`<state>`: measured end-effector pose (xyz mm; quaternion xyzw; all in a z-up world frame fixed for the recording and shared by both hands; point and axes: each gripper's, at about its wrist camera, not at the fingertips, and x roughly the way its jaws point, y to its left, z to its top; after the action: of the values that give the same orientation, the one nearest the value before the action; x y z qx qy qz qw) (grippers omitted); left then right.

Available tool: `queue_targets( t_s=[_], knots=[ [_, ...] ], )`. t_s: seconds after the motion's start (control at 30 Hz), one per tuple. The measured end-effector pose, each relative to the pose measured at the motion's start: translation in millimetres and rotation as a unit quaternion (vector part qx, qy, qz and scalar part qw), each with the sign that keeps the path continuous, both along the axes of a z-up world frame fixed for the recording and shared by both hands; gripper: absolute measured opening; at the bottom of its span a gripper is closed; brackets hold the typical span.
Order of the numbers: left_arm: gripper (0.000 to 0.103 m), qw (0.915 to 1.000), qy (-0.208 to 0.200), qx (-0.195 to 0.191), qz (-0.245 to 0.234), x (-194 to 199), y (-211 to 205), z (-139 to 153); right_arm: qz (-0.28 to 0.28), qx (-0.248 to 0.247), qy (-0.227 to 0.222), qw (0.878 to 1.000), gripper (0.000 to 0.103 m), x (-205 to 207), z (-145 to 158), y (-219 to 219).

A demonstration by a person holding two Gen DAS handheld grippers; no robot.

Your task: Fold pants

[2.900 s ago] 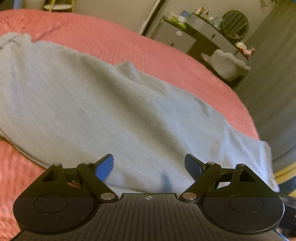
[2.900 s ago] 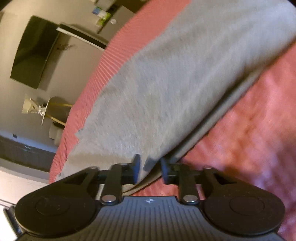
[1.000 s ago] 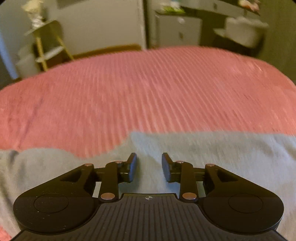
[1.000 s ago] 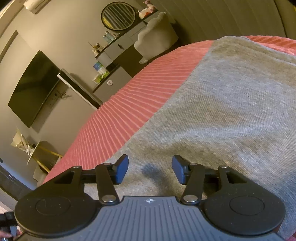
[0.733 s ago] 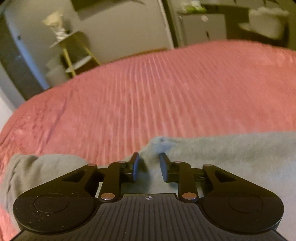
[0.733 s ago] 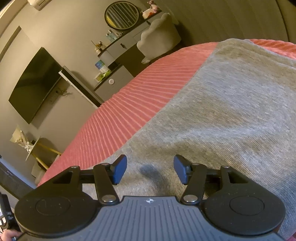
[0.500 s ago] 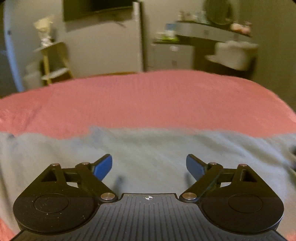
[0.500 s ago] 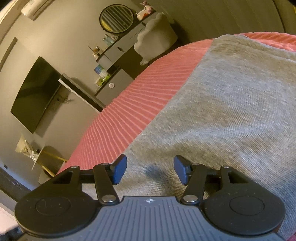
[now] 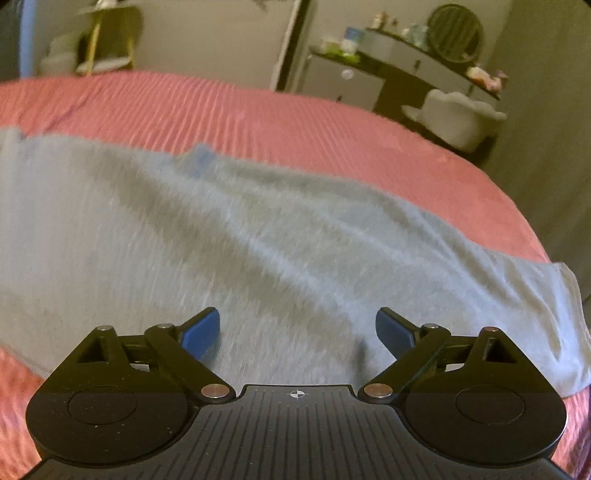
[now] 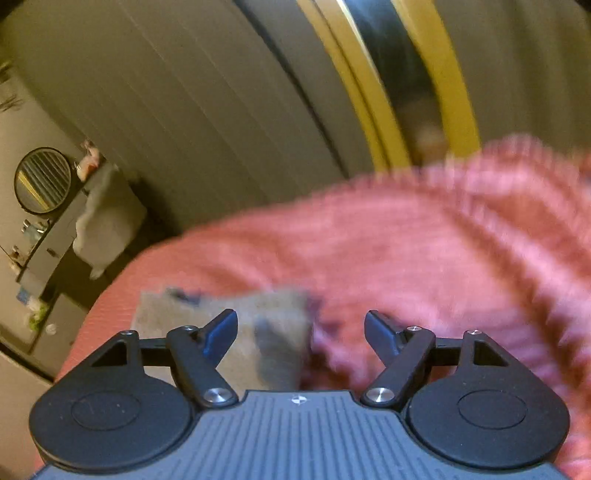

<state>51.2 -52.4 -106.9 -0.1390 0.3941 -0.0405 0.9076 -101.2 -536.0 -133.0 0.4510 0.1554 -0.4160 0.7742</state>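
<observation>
The grey pants (image 9: 229,236) lie spread flat across the pink ribbed bedspread (image 9: 295,122), running from the left edge to the lower right. My left gripper (image 9: 297,329) is open and empty, just above the cloth near its near edge. In the blurred right wrist view, only one end of the pants (image 10: 236,321) shows, lying on the bedspread (image 10: 424,258). My right gripper (image 10: 300,331) is open and empty, with its left finger over that end and its right finger over bare bedspread.
Beyond the far side of the bed stand a white cabinet (image 9: 340,79), a dark dresser with a round mirror (image 9: 456,35) and a pale chair (image 9: 456,118). Grey curtains (image 10: 184,92) and a yellow frame (image 10: 380,85) stand past the bed's end.
My left gripper let go of the pants' far edge, opened wide and pulled back over the cloth. My right gripper opened wider and swung from the middle of the pants to their end.
</observation>
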Motion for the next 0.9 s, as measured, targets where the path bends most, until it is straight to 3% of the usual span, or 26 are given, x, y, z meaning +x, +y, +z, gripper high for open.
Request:
queue_targets(
  t_s=[0.07,0.13,0.23,0.3,0.4,0.5,0.57,0.67,0.8,0.87,0.9],
  knots=[
    [0.095,0.9994,0.021,-0.024,0.012,8,2,-3,0.018,0.038,-0.04,0.998,0.052,2,-11,-5],
    [0.095,0.9987,0.026,-0.041,0.014,9,5,-7,0.041,0.029,-0.033,0.998,0.049,12,-10,-3],
    [0.095,0.9991,0.021,-0.034,0.011,7,4,-7,0.046,0.007,-0.008,0.999,0.043,21,-12,3],
    [0.095,0.9993,0.019,-0.029,0.01,7,2,-8,0.043,-0.009,-0.011,0.999,0.011,24,-12,5],
    [0.095,0.9995,0.019,-0.022,0.009,9,0,-9,0.052,-0.035,-0.04,0.997,0.011,26,-4,7],
    [0.096,0.9997,0.016,-0.019,0.005,7,-1,-10,0.076,-0.103,-0.065,0.99,0.011,28,9,20],
    [0.096,0.9997,0.017,-0.018,0.005,9,-1,-11,0.088,-0.132,-0.046,0.986,0.011,39,10,24],
    [0.096,0.9997,0.018,-0.014,0.003,9,-2,-11,0.075,-0.093,0.005,0.993,0.012,54,-8,16],
    [0.096,0.9998,0.019,-0.008,0.0,9,-4,-11,0.09,-0.097,0.023,0.991,0.022,61,-4,18],
    [0.096,0.9998,0.019,-0.007,0.0,9,-5,-11,0.088,-0.093,0.025,0.991,0.02,61,-5,17],
    [0.096,0.9998,0.02,-0.007,-0.001,9,-5,-12,0.082,-0.086,0.026,0.993,0.012,60,-7,17]
  ],
)
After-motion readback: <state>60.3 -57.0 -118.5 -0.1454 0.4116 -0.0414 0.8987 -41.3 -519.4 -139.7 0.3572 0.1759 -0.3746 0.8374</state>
